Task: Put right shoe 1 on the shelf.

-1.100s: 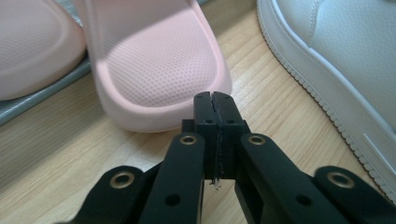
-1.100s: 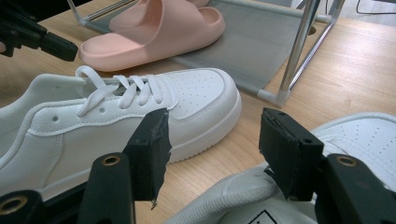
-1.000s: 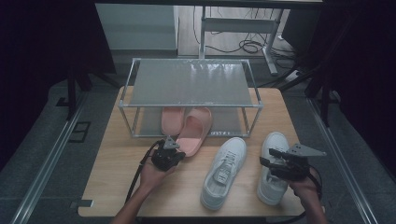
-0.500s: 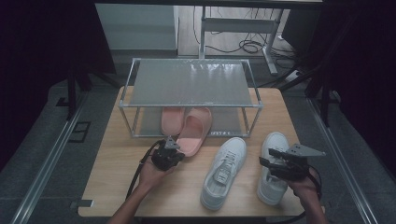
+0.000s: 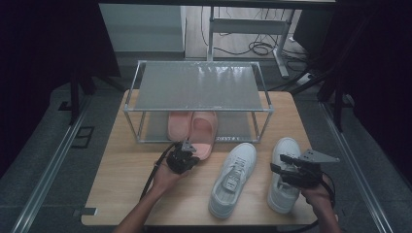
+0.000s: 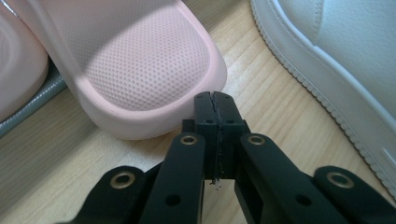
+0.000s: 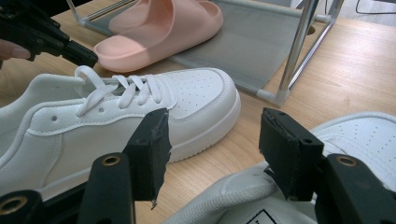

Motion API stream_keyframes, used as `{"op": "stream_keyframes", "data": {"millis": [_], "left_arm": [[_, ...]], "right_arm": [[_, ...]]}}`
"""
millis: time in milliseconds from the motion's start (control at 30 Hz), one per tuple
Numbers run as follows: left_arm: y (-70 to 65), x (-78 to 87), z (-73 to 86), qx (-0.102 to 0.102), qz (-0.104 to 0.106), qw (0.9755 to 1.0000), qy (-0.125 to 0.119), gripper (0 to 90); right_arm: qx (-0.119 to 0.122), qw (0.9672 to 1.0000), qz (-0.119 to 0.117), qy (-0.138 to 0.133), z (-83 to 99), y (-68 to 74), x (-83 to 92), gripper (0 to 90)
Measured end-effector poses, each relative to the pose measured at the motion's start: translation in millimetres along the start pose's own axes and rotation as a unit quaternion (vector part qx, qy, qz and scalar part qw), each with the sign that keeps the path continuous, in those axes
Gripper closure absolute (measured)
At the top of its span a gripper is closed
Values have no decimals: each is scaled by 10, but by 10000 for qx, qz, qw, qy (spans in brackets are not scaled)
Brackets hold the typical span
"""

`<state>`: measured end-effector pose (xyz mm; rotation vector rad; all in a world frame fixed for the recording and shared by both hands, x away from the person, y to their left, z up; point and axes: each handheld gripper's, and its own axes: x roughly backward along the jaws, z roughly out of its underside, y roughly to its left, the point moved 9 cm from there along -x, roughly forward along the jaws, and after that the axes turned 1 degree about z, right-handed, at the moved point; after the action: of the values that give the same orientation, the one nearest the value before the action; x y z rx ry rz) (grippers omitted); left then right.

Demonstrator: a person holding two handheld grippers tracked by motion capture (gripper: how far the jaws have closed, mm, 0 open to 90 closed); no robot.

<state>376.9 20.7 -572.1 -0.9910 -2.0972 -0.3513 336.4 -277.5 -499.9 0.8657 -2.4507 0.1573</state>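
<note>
Two hand-held grippers work over a wooden table (image 5: 121,194) that carries a low wire shoe rack (image 5: 199,87), a pair of pink slippers and a pair of white sneakers. The left gripper (image 5: 187,154) has its jaws pressed fully together with nothing between them; in the left gripper view its tip (image 6: 215,100) sits just at the rounded heel edge of the right-hand pink slipper (image 6: 140,60), whether touching cannot be told. That slipper (image 5: 203,133) lies half under the rack and pokes out over the table, tight beside its partner, the other pink slipper (image 5: 177,125), which sits on the rack's lower shelf. The right gripper (image 5: 279,167) hovers with its jaws spread wide above the heel opening of the right white sneaker (image 5: 284,179), gripping nothing. The left white sneaker (image 5: 233,177) lies between the two grippers, angled toward the rack.
</note>
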Motion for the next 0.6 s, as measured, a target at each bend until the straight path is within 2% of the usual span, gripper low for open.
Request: {"op": "stream_keyframes", "data": {"millis": [267,600], "left_arm": [[16,-74,-94,-21,-69,10000,21,900],[84,-170,-184,136,-94,9999,-44,900]], "right_arm": [[5,10000,6,-6,-1,-4,0,439],[0,10000,16,-9,1,-13,6,439]]}}
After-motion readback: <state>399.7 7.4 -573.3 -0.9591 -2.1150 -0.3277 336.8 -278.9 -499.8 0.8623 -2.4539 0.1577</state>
